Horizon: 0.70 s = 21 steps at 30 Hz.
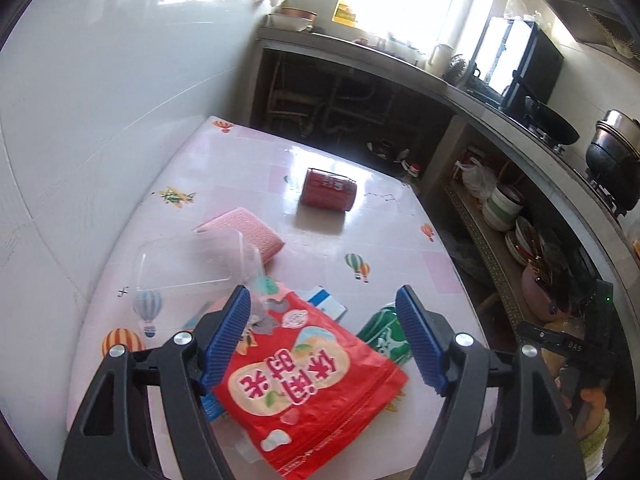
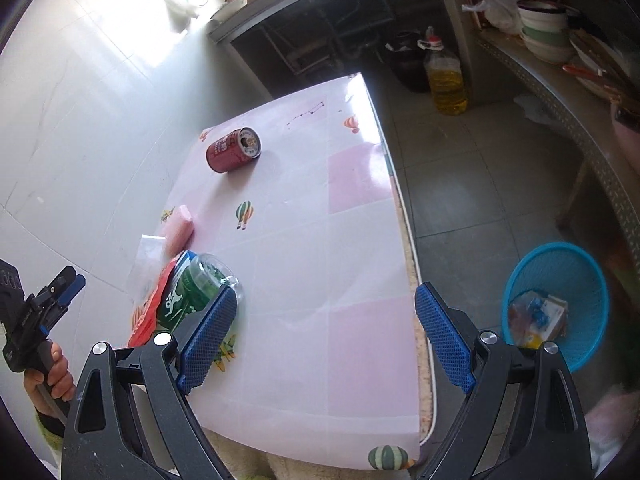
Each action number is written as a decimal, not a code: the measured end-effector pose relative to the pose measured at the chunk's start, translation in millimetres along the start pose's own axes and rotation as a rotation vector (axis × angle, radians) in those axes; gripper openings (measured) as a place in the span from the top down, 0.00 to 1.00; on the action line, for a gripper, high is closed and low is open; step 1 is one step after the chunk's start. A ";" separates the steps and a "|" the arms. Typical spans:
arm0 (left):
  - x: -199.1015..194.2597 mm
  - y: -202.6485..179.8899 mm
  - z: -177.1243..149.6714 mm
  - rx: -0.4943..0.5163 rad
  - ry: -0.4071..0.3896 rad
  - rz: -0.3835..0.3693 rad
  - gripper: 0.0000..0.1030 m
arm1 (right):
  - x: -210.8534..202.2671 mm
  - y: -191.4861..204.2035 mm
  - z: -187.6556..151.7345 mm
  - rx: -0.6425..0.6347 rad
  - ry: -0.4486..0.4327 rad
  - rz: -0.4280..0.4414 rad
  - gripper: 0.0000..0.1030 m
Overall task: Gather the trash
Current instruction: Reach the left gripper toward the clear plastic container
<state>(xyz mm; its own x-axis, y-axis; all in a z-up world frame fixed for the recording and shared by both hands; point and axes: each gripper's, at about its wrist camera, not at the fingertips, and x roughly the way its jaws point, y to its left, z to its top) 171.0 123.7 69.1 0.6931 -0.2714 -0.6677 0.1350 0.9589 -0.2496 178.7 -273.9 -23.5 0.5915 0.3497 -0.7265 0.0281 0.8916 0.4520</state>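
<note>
**Trash on the worktop, both hand-held grippers released**

Trash lies scattered on the pink, balloon-patterned worktop point(image 2: 352, 184), which stands against a white tiled wall. Counted across both views: one red metal can point(image 1: 329, 194) on its side near the far end, well apart from the rest; one pink ribbed rectangular sponge point(image 1: 244, 229); one clear plastic box point(image 1: 192, 260) just beside the sponge; one red foil snack bag with printed characters point(image 1: 308, 392); one green plastic bottle point(image 2: 196, 292) lying on its side, touching the bag's edge; and one small white-and-blue carton point(image 1: 326, 300) partly under the bag.

One left hand-held gripper point(image 1: 324, 340) hovers over the red bag with its blue pads spread wide on either side, pressing on nothing. One right hand-held gripper point(image 2: 324, 344) is likewise spread, empty, above the bare near part of the worktop, its left pad just in front of the bottle.

One round blue mesh plastic basket point(image 2: 560, 264) stands on the grey tiled floor beside the worktop, with a few wrappers inside; their number cannot be told. One yellow oil jug point(image 2: 446, 84) stands on the floor further back
</note>
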 end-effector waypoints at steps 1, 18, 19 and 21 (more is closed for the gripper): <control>0.4 6.7 2.3 -0.004 0.001 0.018 0.28 | 2.4 4.4 1.9 -0.009 0.005 0.004 0.16; 14.4 78.2 10.2 0.056 0.021 0.112 0.20 | 35.6 47.2 11.8 -0.092 0.079 0.056 0.16; 18.2 80.2 11.6 0.099 0.036 0.078 0.18 | 36.4 48.4 11.5 -0.094 0.082 0.065 0.16; 28.0 78.6 14.7 0.196 0.074 0.014 0.12 | 38.0 49.8 10.7 -0.097 0.091 0.080 0.16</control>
<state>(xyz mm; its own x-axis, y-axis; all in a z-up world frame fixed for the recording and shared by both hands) 211.5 192.7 41.1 0.6430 -0.2559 -0.7218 0.2658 0.9585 -0.1030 211.2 -219.4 -23.1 0.5132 0.4417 -0.7359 -0.0965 0.8817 0.4619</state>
